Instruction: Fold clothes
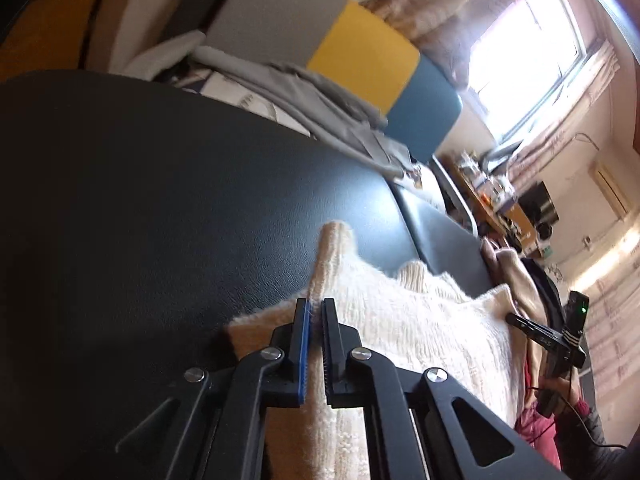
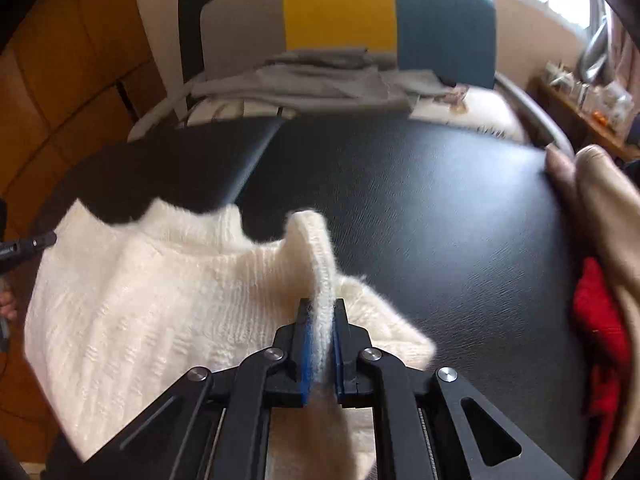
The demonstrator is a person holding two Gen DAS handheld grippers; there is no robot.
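Observation:
A cream knitted sweater (image 1: 420, 320) lies partly on the black padded table (image 1: 140, 200). My left gripper (image 1: 316, 306) is shut on one edge of it, the fabric pinched between the blue-padded fingers. In the right wrist view the same sweater (image 2: 132, 300) spreads to the left, and my right gripper (image 2: 320, 308) is shut on another ribbed edge that stands up in a fold. The right gripper also shows in the left wrist view (image 1: 548, 336) at the right, and the left gripper tip shows in the right wrist view (image 2: 28, 246) at the left edge.
A pile of beige (image 2: 608, 216) and red (image 2: 600, 320) clothes lies at the table's right edge. Grey cloths (image 2: 320, 76) lie on a bed behind the table, against a grey, yellow and blue headboard (image 2: 340, 8). A cluttered shelf (image 1: 492, 192) stands near the window.

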